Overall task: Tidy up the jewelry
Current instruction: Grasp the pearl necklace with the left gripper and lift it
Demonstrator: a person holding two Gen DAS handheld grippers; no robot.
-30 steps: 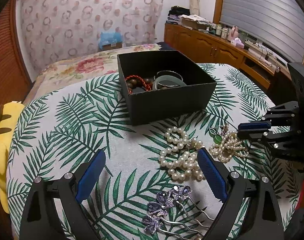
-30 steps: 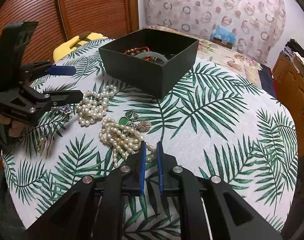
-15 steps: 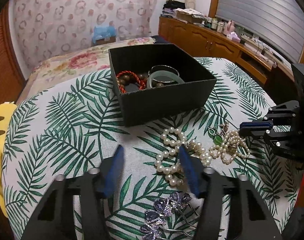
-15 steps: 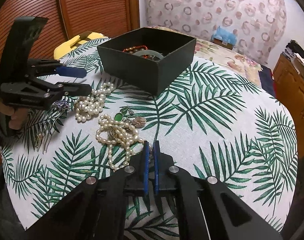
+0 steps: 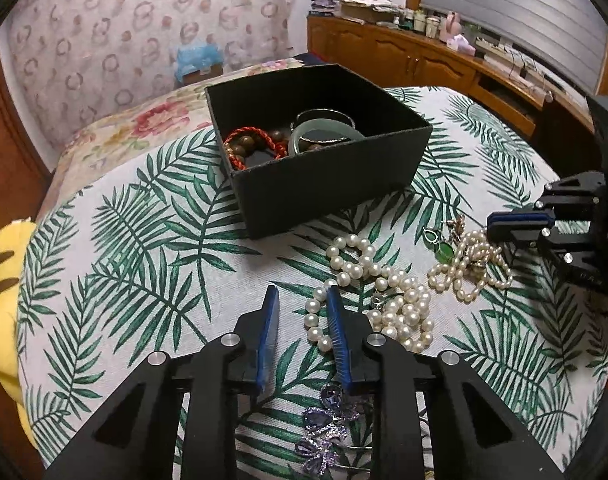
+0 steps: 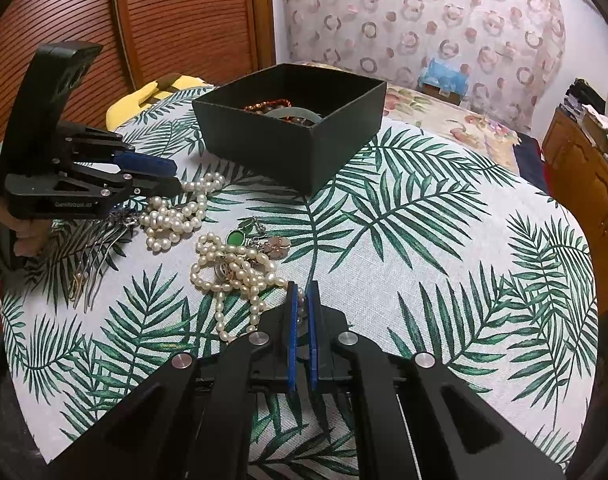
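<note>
2 tongs are at work. The right tongs (image 6: 302,286) are clenched on the end of the thin pearl necklace (image 6: 232,268). The left tongs (image 5: 302,292) have just been closing, not yet pinching, with a few beads of the big pearl strand (image 5: 383,280) between the pads. Both strands lie on the tablecloth (image 6: 423,260), short of the box (image 6: 343,136).

The thin necklace lies tangled with the green pendant (image 6: 236,237), so lifting could drag that along. Round beads may squirt from the closing pads.

1 second ago the left jaws stood wide and the right ones slightly apart.
</note>
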